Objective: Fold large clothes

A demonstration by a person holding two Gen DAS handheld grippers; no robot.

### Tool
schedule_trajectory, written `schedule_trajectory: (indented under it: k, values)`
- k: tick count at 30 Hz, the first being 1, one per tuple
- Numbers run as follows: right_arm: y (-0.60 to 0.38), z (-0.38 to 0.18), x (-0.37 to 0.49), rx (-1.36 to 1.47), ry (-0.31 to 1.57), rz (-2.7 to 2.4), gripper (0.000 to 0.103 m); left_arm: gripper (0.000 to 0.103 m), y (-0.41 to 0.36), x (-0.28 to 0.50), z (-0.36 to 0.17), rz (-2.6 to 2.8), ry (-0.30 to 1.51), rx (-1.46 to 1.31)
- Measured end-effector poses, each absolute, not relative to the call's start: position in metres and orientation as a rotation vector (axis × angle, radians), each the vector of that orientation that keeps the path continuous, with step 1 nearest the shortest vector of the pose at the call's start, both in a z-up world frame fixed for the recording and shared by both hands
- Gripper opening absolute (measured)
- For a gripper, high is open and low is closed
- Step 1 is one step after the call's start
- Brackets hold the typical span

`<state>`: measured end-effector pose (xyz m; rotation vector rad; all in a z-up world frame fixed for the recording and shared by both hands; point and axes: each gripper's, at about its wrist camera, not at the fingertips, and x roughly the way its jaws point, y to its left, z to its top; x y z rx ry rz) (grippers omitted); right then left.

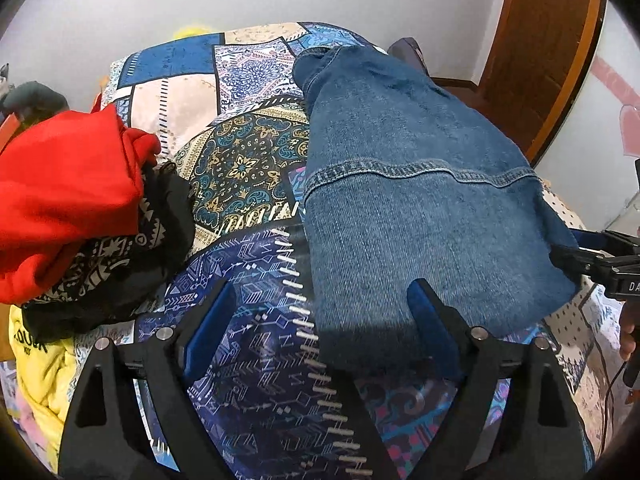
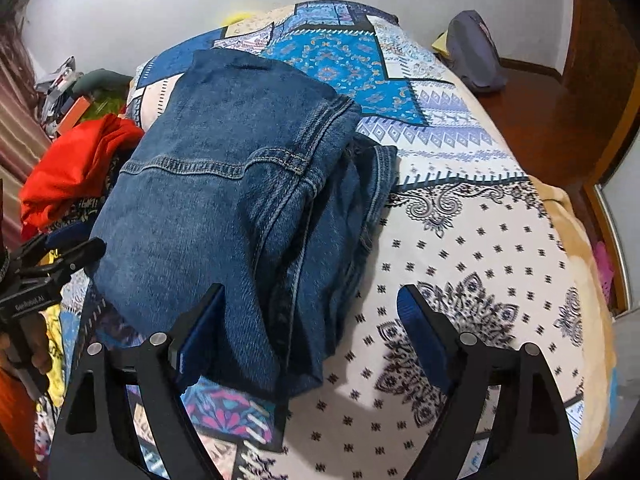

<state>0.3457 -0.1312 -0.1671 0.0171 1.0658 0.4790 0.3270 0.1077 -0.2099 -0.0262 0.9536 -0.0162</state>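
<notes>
Folded blue jeans lie flat on the patchwork bedsheet. My left gripper hovers open over their near left corner: one pad is above the denim, the other above the sheet, and neither presses on cloth. In the right wrist view the jeans show stacked layers along their right edge. My right gripper stands open over the near right corner, with denim between the jaws but not pinched. Each gripper shows at the edge of the other's view: the right gripper and the left gripper.
A red garment sits on a black patterned cloth at the bed's left, with a yellow garment below them. A grey backpack leans on the wall beyond the bed. A wooden door stands at the right.
</notes>
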Motion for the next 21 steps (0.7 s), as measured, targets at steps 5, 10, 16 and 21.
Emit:
schedule_trajectory:
  k: [5,10,16,21]
  values:
    - [-0.134,-0.150,0.334,-0.059,1.017,0.466,0.082,0.088,0.110,0.324,-0.201,-0.037,0.958,-0.021]
    - [-0.134,-0.132,0.339,-0.035,0.978,0.479,0.082,0.088,0.111,0.326,-0.180,-0.021,0.910,0.052]
    - [-0.118,-0.133,0.365,0.086,0.980,0.550,0.084,0.094,0.119,0.353,-0.168,-0.013,0.870,0.036]
    - [-0.111,-0.169,0.395,0.184,1.079,0.543,0.084,0.094,0.125,0.385,-0.196,-0.120,0.964,-0.088]
